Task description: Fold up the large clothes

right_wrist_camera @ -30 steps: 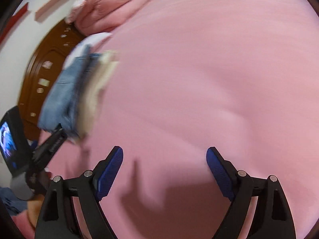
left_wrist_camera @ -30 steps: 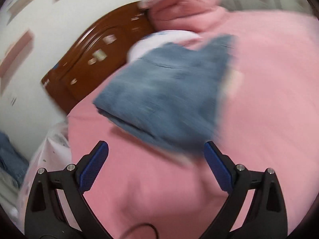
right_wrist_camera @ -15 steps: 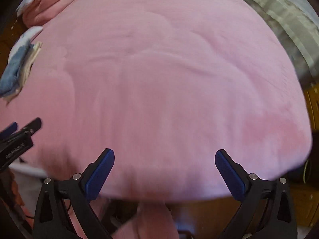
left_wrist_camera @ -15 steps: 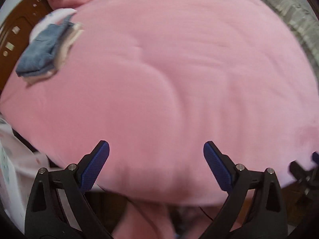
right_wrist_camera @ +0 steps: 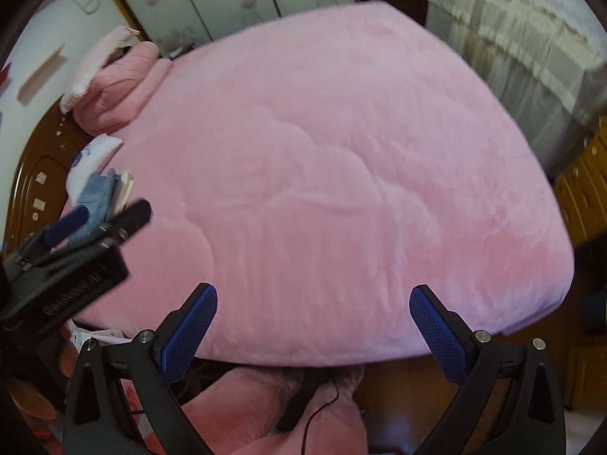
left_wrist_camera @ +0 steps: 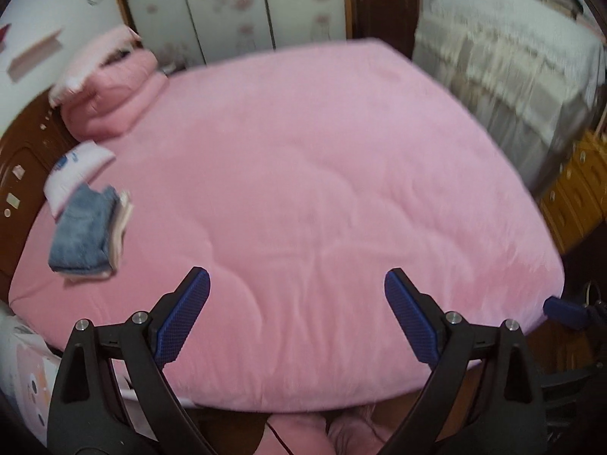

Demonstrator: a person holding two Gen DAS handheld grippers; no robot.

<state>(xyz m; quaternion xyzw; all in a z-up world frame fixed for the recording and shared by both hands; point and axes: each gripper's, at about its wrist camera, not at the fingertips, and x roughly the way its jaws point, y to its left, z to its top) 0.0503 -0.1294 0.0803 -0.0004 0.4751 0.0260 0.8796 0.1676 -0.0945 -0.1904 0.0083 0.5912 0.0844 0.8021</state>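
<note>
I hold both left gripper [left_wrist_camera: 296, 318] and right gripper [right_wrist_camera: 313, 335] with jaws spread wide and empty above the pink plush bed cover [left_wrist_camera: 322, 197], the folded blue denim garment [left_wrist_camera: 81, 233] stacked far left of my jaws by the dark wooden headboard [left_wrist_camera: 19, 159], likely parked aside to free folding space.

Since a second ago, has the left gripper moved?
Yes. The left gripper has pulled back from the jeans by the headboard; they now look far off.

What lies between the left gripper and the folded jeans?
Only bare pink blanket lies between the left gripper and the folded jeans; the left wrist view shows it.
</note>
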